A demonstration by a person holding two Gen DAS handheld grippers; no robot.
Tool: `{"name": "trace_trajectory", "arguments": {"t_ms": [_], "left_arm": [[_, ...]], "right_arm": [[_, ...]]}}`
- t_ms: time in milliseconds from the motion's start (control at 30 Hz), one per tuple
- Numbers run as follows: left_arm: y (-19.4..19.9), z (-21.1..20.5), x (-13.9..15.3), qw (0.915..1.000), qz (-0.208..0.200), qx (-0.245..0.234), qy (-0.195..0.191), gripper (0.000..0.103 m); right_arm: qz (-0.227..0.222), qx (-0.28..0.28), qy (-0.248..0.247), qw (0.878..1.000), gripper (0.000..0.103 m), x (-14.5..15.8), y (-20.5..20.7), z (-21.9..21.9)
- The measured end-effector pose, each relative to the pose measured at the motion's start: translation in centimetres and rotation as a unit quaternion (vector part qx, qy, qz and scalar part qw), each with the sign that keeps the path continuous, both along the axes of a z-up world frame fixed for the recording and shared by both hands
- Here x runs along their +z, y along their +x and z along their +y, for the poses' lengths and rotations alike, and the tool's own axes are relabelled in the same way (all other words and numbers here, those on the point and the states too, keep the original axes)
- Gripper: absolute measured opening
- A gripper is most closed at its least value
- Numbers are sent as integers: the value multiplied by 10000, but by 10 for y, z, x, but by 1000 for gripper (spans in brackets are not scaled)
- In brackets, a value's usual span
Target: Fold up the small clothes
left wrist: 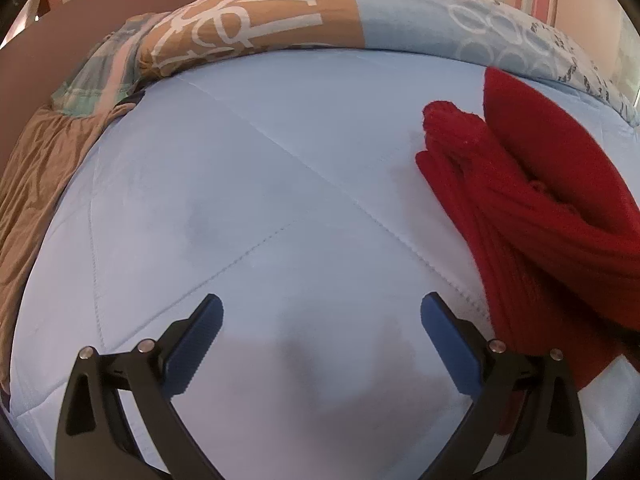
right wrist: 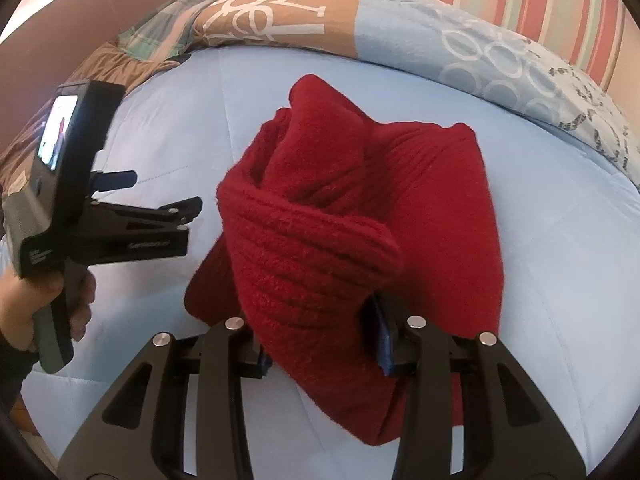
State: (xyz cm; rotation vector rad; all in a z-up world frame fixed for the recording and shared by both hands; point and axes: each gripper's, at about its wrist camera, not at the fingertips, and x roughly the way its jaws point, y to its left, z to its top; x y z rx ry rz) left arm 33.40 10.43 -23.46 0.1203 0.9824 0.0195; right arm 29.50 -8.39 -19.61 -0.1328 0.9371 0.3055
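From the left wrist, my left tongs (left wrist: 322, 312) gaped wide over the bare blue bed (left wrist: 248, 184); the red sweater (left wrist: 532, 216) ran off the right edge. From the right wrist, my right tongs (right wrist: 320, 340) pinched a bunched fold of it (pad tips buried in knit). The print on the pillow (right wrist: 280, 16) was unreadable.

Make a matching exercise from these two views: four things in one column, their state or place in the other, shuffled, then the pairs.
Things
1. left tool
2. right tool
3. red knitted garment
4. patterned duvet

States or places
A. bunched along the far edge of the blue bedspread
B. open, holding nothing
C. partly lifted off the bedspread
D. clamped on red knit

Pairs: 1-B, 2-D, 3-C, 4-A
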Motion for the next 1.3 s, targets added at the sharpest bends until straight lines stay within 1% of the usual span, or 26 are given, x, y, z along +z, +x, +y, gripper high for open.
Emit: {"name": "trace_trajectory", "arguments": {"t_ms": [167, 267, 400, 467, 567, 667, 733, 767, 833, 867, 933, 1000, 1100, 1133, 1233, 1300], "left_arm": [[2, -14, 9, 9999, -37, -78, -80, 99], [-2, -26, 17, 9997, -107, -231, 18, 99], [-3, -33, 15, 9993, -52, -359, 102, 99], [-3, -33, 13, 9993, -18, -360, 118, 99], [-5, -32, 16, 9995, 1, -327, 21, 99], [-12, -31, 21, 9995, 36, -303, -58, 99], [-19, -32, 23, 9995, 80, -307, -36, 99], [-22, -32, 24, 9995, 109, -310, 4, 99], [-31, -32, 28, 9994, 176, -264, 131, 99], [-35, -31, 30, 9994, 211, -224, 137, 99], [-45, -28, 36, 9994, 321, -129, -21, 99], [-58, -27, 46, 9989, 411, -39, -201, 99], [-72, -35, 60, 9988, 382, -22, -309, 99], [-75, -41, 66, 9983, 371, -72, -450, 99], [-77, -61, 75, 9962, 342, -317, -737, 100], [-75, -82, 75, 9938, 326, -567, -893, 100]], "right_arm": [[58, -37, 58, 10000, 40, -2, -6, 0], [122, -121, 146, 9997, 41, -3, -3, -1], [145, -173, 169, 9996, 41, -3, -2, 0], [177, -201, 170, 9995, 41, -3, -2, 0], [300, -300, 219, 9989, 41, -4, 1, 0], [390, -379, 259, 9982, 41, -6, 4, 1], [454, -393, 232, 9979, 42, -9, 6, 3], [536, -369, 197, 9977, 44, -10, 8, 5], [584, -286, 326, 9974, 62, -3, 8, 5], [476, -226, 539, 9972, 65, 10, 3, 3], [298, -119, 818, 9961, 88, 30, -7, -2], [52, -53, 974, 9952, 90, 52, -22, -17], [2, -210, 852, 9961, 91, 60, -31, -45], [4, -324, 751, 9966, 92, 58, -32, -56], [197, -742, 402, 9962, 91, 38, -26, -95], [196, -930, 312, 9950, 91, 33, -23, -110]]}}
